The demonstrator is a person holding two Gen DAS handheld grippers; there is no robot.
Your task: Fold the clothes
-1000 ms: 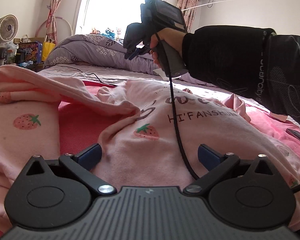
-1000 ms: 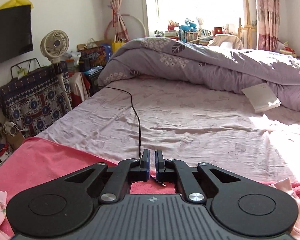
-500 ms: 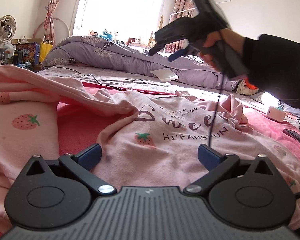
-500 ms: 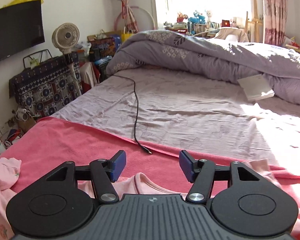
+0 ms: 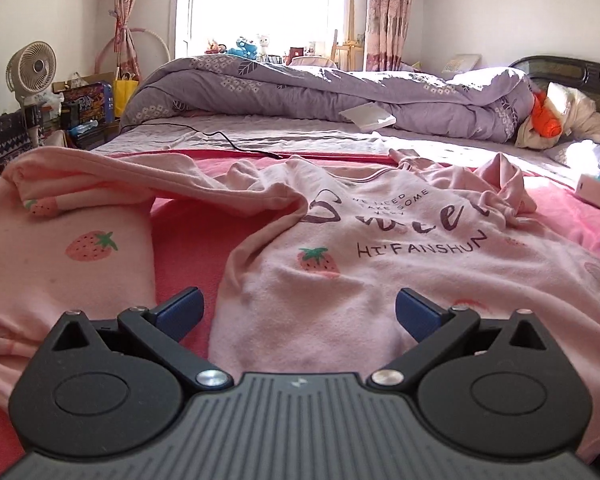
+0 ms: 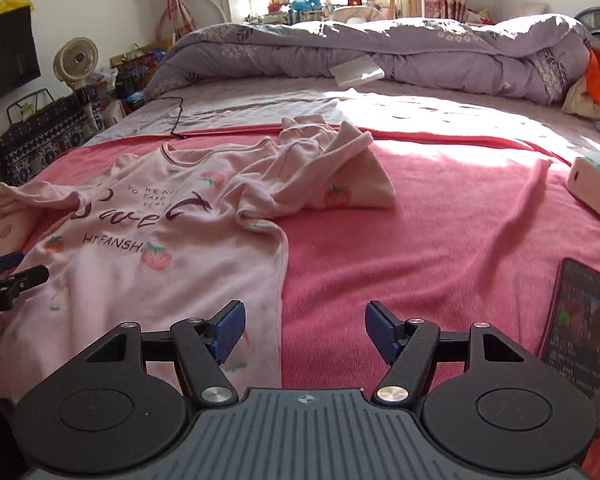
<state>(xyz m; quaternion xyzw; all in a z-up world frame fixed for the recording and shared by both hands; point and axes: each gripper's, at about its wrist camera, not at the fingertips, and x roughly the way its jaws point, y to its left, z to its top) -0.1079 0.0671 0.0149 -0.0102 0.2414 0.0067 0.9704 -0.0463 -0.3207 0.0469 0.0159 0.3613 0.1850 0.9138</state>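
Observation:
A pale pink strawberry-print shirt [image 5: 400,264] with dark lettering lies face up and rumpled on a red blanket [image 5: 188,240]. Its left sleeve runs toward another pink strawberry garment [image 5: 72,256] at the left. My left gripper [image 5: 298,312] is open, low over the shirt's lower hem, holding nothing. From the right wrist the same shirt [image 6: 156,248] spreads at left, its right sleeve [image 6: 340,172] bunched near the collar. My right gripper [image 6: 305,332] is open above the shirt's right hem edge and the blanket [image 6: 420,240]. Fingertips [image 6: 4,264] of the left gripper show at the far left.
A phone [image 6: 576,332] lies on the blanket at the right, with a small white box [image 6: 596,188] beyond it. A purple duvet [image 5: 340,92] and white book [image 5: 368,116] sit at the back. A black cable [image 5: 236,144] crosses the sheet. A fan [image 5: 30,68] stands left.
The right gripper opened, swung out of the left wrist view and came down low by the shirt's right hem. The left gripper stayed open and barely moved.

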